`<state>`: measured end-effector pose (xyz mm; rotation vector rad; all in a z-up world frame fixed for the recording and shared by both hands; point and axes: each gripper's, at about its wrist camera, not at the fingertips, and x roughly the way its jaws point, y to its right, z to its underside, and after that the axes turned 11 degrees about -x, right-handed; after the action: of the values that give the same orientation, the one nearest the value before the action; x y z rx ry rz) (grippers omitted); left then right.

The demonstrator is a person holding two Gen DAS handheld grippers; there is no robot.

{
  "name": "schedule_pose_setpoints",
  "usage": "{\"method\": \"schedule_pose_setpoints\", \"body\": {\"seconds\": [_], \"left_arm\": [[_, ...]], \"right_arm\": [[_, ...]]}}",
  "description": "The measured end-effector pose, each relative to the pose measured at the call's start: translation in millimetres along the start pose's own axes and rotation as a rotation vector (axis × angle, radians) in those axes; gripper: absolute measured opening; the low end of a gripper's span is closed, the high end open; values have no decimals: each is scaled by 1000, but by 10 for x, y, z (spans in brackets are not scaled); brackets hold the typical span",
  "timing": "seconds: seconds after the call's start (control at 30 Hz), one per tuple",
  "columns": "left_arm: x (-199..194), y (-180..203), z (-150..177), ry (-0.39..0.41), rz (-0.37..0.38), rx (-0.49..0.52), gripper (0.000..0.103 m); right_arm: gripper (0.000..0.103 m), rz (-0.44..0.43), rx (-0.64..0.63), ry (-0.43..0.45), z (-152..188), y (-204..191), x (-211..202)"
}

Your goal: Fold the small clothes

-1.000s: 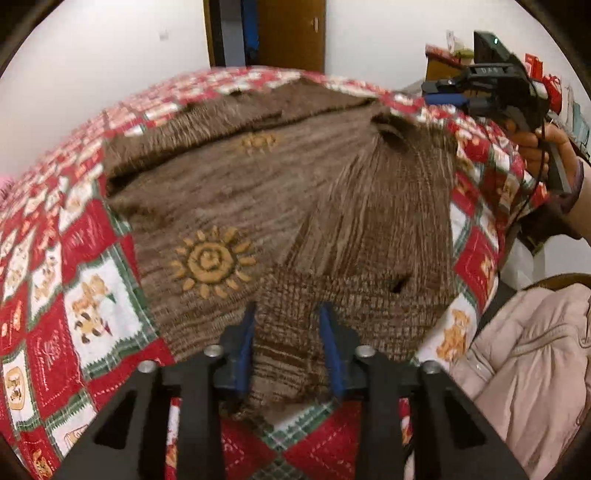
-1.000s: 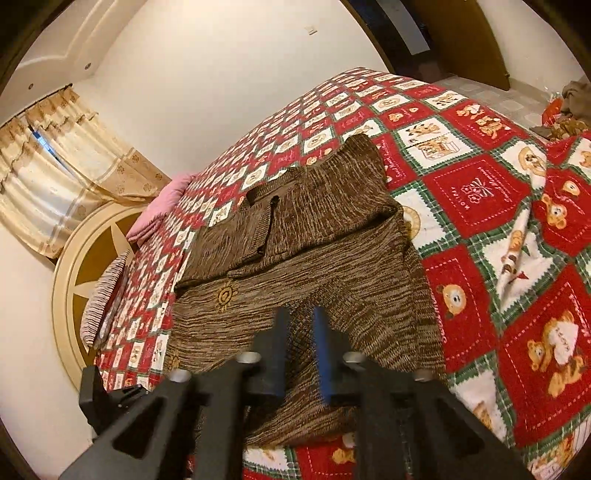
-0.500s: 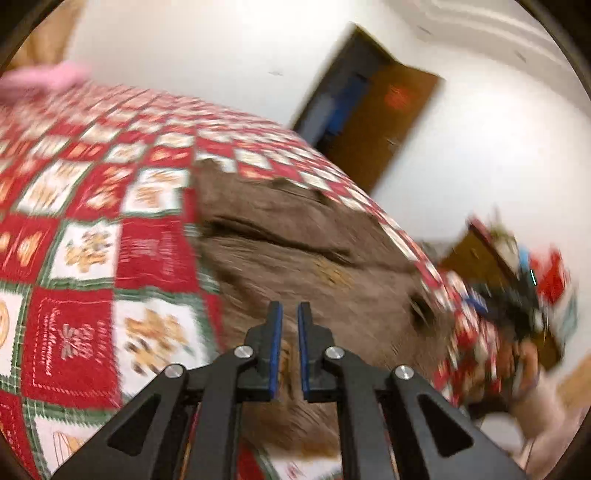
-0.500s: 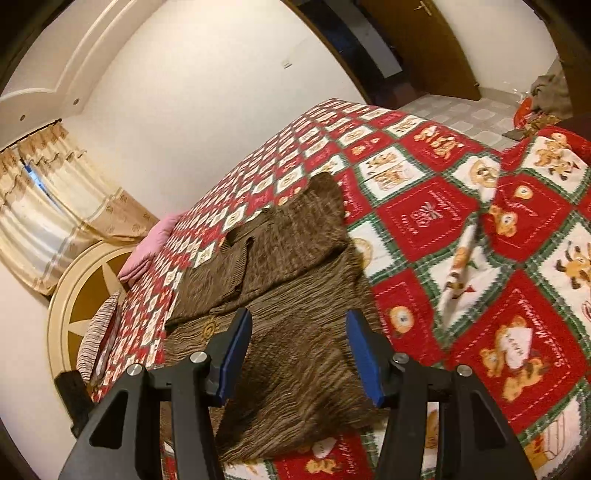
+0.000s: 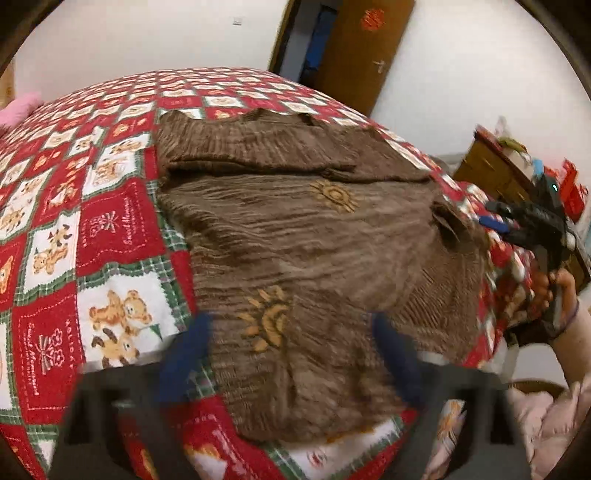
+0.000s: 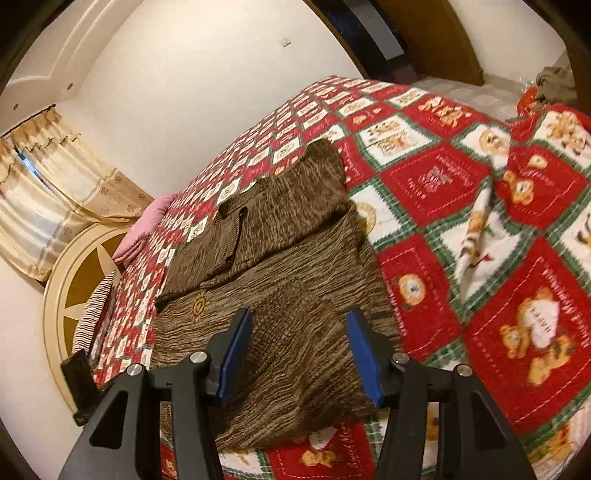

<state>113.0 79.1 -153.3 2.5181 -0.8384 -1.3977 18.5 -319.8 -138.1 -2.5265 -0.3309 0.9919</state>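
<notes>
The sweater [image 5: 295, 229] lies partly folded on the quilt [image 5: 110, 236]. My left gripper [image 5: 291, 354] is opening above its near hem, empty; my right gripper [image 6: 299, 354] hovers half open, empty. Soft, floppy knit: I'd pinch hem corners.

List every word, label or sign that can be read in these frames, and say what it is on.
"Sweet Memories": probable reading, stitched script on a red blanket square.
"HOLIDAY": along the edge of another red square.
"LAUGH": on a bear's white belly, upside down.
Red sign on the door: too blurred to read.
Brown sweater: sun motifs only, no text.
</notes>
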Motion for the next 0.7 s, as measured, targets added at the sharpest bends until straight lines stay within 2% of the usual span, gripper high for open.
{"method": "schedule_pose_setpoints", "body": {"seconds": [0.03,0.07,0.2,0.23,0.3,0.43,0.5,0.53,0.63,0.7], "left_arm": [[30,-54,-13,-8,26,-34,32],[58,-124,-24,-21,52,-73,25],[85,-172,-20,-25,84,-118,26],[81,-173,-16,-31,89,-125,32],[81,-172,-20,-40,103,-139,35],[69,-63,21,-34,76,-89,38],[80,6,49,-11,31,-42,22],[91,36,62,0,7,-25,5],[39,73,61,34,13,-39,4],[-127,55,-1,96,62,-75,4]], "right_arm": [[55,-3,-1,-2,9,-9,7],[55,-3,-6,-8,21,-18,14],[55,5,14,-21,53,18,21],[55,4,22,-20,56,33,19],[55,-1,36,-24,59,59,26],[55,5,39,-28,62,66,30],[55,4,40,-29,64,65,33],[55,6,39,-29,73,62,36],[55,12,35,-28,73,57,27],[55,14,31,-26,68,54,13]]}}
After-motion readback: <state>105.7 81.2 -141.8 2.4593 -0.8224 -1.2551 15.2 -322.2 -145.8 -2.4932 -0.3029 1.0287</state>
